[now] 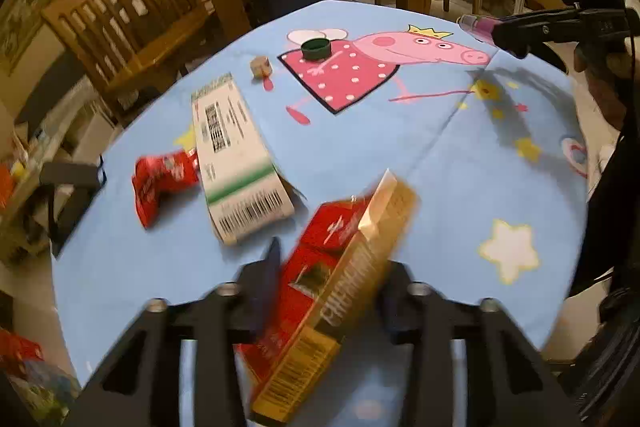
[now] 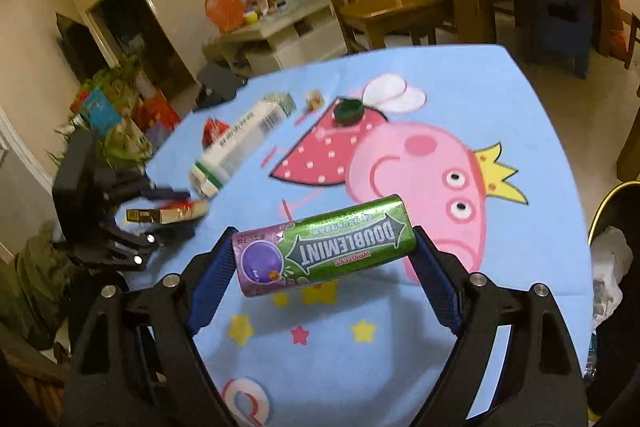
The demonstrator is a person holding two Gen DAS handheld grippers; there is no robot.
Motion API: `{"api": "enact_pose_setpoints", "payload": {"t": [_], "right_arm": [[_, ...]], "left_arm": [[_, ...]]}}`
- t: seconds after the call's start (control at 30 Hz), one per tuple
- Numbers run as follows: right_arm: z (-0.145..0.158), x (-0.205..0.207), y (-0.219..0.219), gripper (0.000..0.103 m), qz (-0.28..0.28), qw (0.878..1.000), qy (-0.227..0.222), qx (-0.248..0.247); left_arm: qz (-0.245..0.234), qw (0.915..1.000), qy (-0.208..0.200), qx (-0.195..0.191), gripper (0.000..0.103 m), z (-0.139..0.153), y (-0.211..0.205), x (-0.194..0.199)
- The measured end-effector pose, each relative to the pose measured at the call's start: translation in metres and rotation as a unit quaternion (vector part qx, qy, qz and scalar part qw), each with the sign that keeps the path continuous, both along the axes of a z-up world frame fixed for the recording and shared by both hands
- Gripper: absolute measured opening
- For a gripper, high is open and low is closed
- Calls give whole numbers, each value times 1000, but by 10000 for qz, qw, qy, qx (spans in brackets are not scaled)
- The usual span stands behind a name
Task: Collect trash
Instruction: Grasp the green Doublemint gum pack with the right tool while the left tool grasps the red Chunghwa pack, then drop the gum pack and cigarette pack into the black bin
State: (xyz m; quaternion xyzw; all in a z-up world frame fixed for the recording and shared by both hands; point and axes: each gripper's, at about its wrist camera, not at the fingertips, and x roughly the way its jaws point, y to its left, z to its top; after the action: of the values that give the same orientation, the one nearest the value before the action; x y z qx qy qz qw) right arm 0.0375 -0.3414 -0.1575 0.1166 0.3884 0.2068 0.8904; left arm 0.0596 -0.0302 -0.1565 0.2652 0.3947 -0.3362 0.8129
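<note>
Two-handed collection, both loads lifted off the tabletop (image 2: pixel 500 99), which is draped in a blue cartoon cloth.

Left gripper (image 1: pixel 328 291): my jaws are pinching a red-and-gold carton (image 1: pixel 340 291) across its thin faces. I judge that this leaves the broad printed panels free and the box steady for carrying. Its long axis runs diagonally in the left wrist view, from the barcoded end near the camera up and away to the right, with the far end tilted above the cloth.

Right gripper (image 2: pixel 322 251): my jaws stand wide and clamp a green Doublemint canister (image 2: pixel 324 241) end to end, one pad on each flat cap. I judge the lengthwise hold to be why the spread is so large. Its long axis lies crosswise between the fingers, nearly level, with the purple end at the left and slightly lower; the label reads upside down.

Still lying on the cloth, well apart from both grippers: a white labelled box (image 1: pixel 236 155), a crumpled red wrapper (image 1: pixel 164 183) touching its side, a small tan cube (image 1: pixel 260 67) and a dark green bottle cap (image 1: pixel 316 49).

No bin shows in either view, so I cannot tell where the loads will go.
</note>
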Motion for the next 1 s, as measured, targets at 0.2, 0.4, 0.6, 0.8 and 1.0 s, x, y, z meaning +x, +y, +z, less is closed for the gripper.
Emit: {"api": "enact_pose_setpoints", "payload": {"t": [0.2,0.4,0.6,0.8,1.0], "right_arm": [[14,-3,0,83,-1,9998,-164,91],[18,-6,-13,83,-300,9990,-246,215],[24,-15,-60,83,-1113,9929,-325,267],[19,-36,-129,83,-2537,9658,-137,-523],[12,-57,-185,83,-3498,9353,-3,-530]], "left_arm": [[542,9977,212,-334,14,13,23,-10],[1079,9832,389,-1416,14,51,34,-10],[980,9757,443,-1907,14,76,-3,-4],[324,9797,468,-1920,14,91,-92,-9],[-320,9821,576,-1765,14,89,-193,-15]]}}
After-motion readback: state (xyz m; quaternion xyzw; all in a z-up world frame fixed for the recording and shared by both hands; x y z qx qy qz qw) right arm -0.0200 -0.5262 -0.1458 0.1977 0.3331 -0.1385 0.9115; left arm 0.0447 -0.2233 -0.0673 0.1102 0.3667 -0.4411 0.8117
